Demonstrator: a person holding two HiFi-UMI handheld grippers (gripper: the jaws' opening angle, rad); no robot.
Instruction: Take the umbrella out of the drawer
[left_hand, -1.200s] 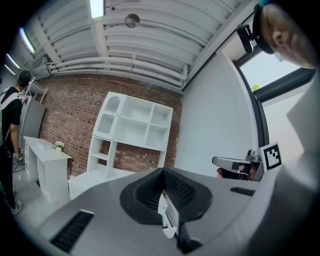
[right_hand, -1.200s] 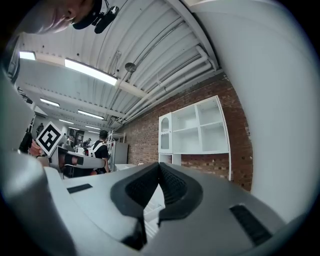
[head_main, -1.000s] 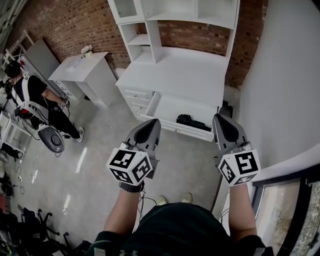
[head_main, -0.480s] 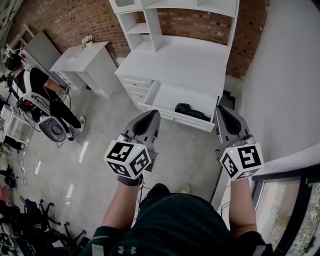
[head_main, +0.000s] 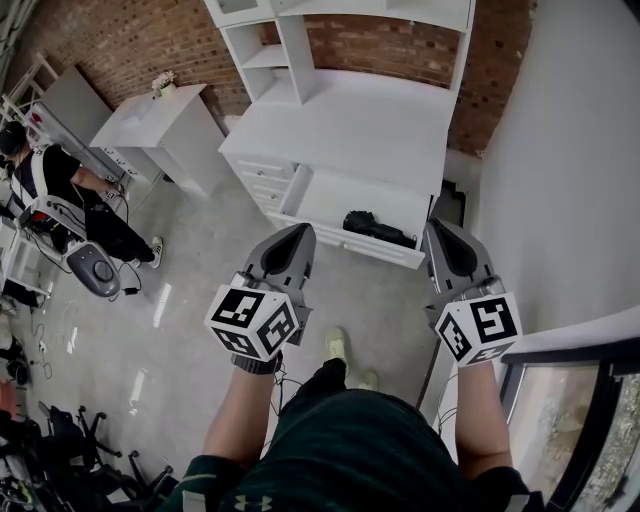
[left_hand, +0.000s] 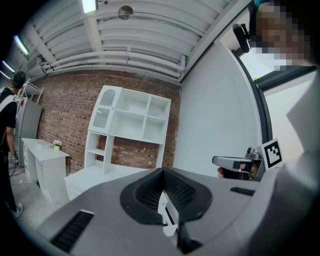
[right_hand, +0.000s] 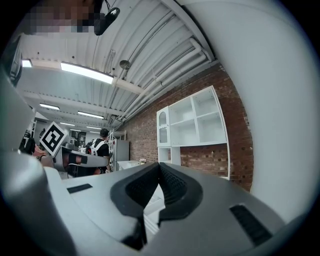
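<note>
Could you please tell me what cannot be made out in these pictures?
Umbrella, head view: too small and dark to tell handle from canopy.
Drawer, both gripper views: mostly hidden behind each gripper's own jaws.
Drawer's right corner, head view: covered by the right gripper.

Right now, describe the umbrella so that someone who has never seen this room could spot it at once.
Find the white desk with shelves against the brick wall. Its wide drawer stands pulled open, and the umbrella is the folded black bundle at its right front, the only dark thing inside.
</note>
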